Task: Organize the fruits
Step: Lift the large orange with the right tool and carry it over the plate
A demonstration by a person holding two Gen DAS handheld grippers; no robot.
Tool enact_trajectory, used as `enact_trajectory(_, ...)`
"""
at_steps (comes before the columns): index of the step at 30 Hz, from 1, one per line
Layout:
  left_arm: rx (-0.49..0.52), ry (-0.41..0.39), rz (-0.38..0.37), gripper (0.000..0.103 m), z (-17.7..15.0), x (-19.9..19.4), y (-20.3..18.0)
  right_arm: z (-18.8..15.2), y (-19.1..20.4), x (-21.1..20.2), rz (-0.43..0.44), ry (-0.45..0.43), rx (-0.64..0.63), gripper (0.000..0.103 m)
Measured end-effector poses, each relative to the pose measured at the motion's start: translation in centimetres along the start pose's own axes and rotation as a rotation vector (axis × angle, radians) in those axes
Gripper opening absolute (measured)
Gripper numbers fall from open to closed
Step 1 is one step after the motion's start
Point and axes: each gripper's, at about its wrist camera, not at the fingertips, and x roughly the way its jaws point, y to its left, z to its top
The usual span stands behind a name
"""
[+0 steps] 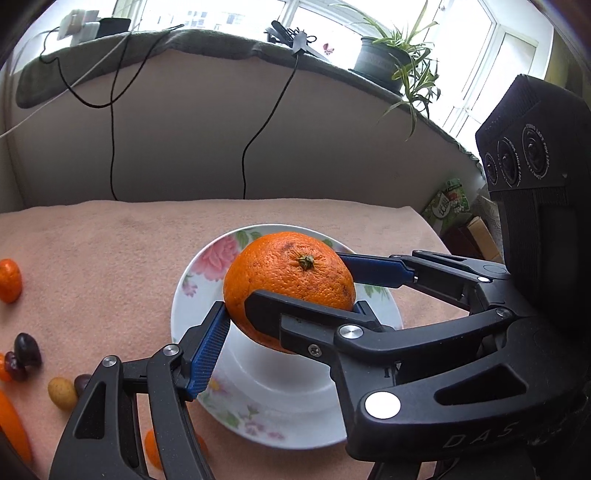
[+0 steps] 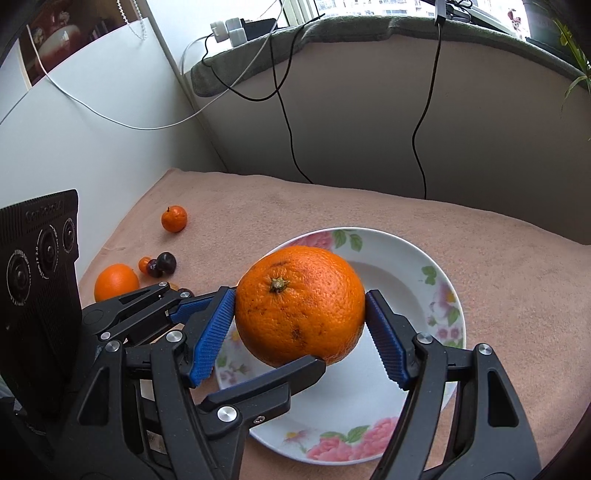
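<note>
Orange and dimpled, with its green stem stub facing up, the large orange (image 2: 299,306) hangs just above the flowered plate (image 2: 406,254), carried by both tools at once. The right gripper (image 2: 300,326) clamps it from the sides: its blue ribbed fingers (image 2: 212,336) press the peel on the left and right of the fruit. The left gripper (image 1: 288,302) grasps the same orange crosswise; in the left wrist view one of its blue fingers (image 1: 207,354) touches the lower left of the fruit and the other lies against its upper right. Each view also shows the other tool's black finger arm reaching under the near side of the orange, and the other tool's camera block at the frame's side.

The plate is white with pink roses and green leaves around its rim, and it sits on a peach-coloured cloth (image 2: 369,206) that covers the worktop, roughly in the middle towards the right edge. Near the left edge of the worktop lie the other fruits: a small mandarin (image 2: 174,219) farthest back, a second orange (image 2: 116,281) nearer, and between them a cluster of dark grapes (image 2: 164,263) with a tiny orange fruit (image 2: 144,264) touching them. A small yellow fruit (image 1: 62,392) appears in the left wrist view, beside the grapes.

Behind the worktop, black cables (image 2: 288,122) hang down from a grey-covered window sill (image 2: 332,27), where a potted plant (image 1: 384,61) stands.
</note>
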Motion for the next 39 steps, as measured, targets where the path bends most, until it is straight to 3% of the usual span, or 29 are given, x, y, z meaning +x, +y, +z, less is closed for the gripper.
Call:
enact_trajectory(20,0.028,0.049,0.067,0.068,1.2,3.1,-0.3,0.8,-3.0,1.9,0.035,-0.024,0.028,0.075)
enact_trajectory(36,0.027,0.059,0.091,0.069,2.1,3.6,-1.1,0.7,-1.7,0.9,-0.025,-0.029,0.007,0.075)
enact_trajectory(39,0.038,0.044,0.092,0.069,2.1,2.8,-1.2,0.7,-1.4,0.3,-0.039,-0.041,0.007,0.08)
